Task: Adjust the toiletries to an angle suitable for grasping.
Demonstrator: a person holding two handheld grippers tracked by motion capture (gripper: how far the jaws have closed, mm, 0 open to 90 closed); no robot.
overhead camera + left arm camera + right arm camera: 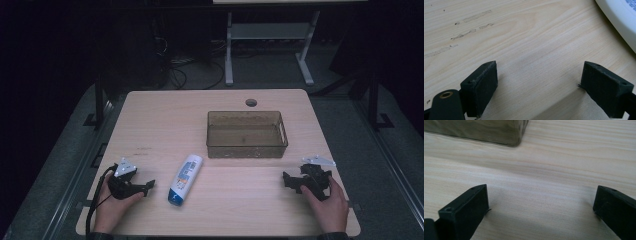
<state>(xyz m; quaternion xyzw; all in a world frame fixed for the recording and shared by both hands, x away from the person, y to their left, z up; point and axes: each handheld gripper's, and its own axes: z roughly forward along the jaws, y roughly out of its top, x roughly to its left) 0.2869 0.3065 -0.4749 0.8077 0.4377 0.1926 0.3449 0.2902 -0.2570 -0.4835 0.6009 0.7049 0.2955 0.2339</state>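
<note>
We rest both grippers low on the pale wooden surface (165, 115), one at each near corner, and neither holds anything. Our left gripper (148, 186) has its fingers (482, 86) spread wide over bare wood, and our right gripper (286, 180) likewise shows its fingers (467, 207) set far apart with nothing between them. The thing nearest our left gripper is a white bottle (185, 179) with a blue cap and a blue and orange label, lying on its side just to the right of that gripper, cap end toward us; in the left gripper view its rounded white edge curves across the upper right corner. Behind it, toward the middle of the surface, stands a translucent brown bin (246, 146), which looks empty. We judge the bottle to be light plastic, fairly stiff but likely to give a little under a squeeze, and smooth enough to slip or roll, since it lies on a curved side. We would take it across the middle of the body, where the walls run nearly parallel, not at the tapering cap end.
</note>
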